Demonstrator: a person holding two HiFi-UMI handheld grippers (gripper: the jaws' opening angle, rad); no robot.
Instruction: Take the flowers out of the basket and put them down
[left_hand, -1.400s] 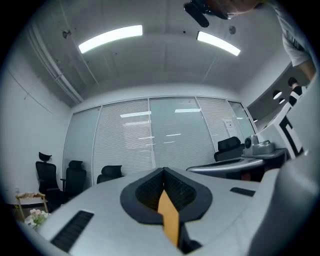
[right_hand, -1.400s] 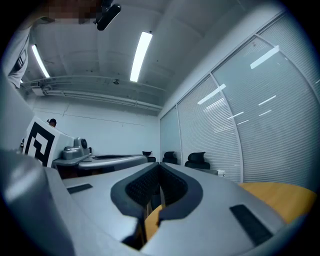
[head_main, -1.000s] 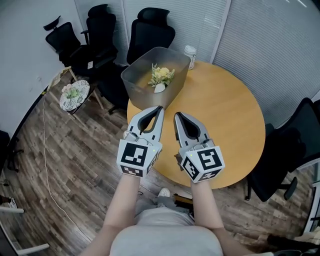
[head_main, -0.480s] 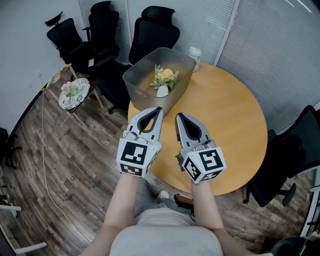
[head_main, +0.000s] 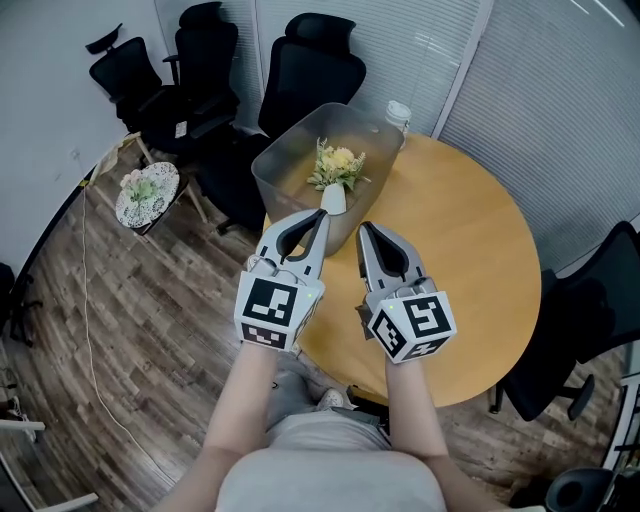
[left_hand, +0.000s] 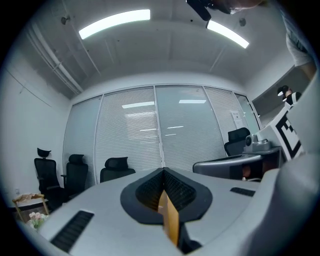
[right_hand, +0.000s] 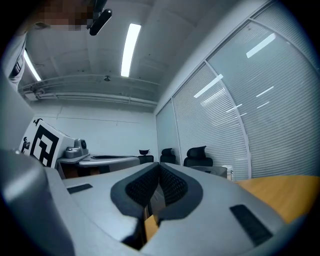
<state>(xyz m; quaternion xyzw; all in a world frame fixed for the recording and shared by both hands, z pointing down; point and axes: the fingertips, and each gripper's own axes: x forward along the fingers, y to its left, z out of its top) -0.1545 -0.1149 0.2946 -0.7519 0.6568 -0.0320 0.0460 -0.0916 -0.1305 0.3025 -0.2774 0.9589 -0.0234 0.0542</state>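
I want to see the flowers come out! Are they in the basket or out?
In. The flowers stand in a small white vase inside the clear basket, its walls all around them.

There is one round wooden table (head_main: 470, 260), and on it one translucent basket (head_main: 285, 160) and one lidded white cup (head_main: 398, 113). Flowers come in two bunches: the basket flowers (head_main: 337, 163), standing in one white vase (head_main: 333, 198), and the stand flowers (head_main: 143, 185) off to the side. I count four black office chairs (head_main: 320, 75). There are two grippers, the left gripper (head_main: 320, 214) and the right gripper (head_main: 362, 227), with one marker cube (head_main: 272, 312) apiece.
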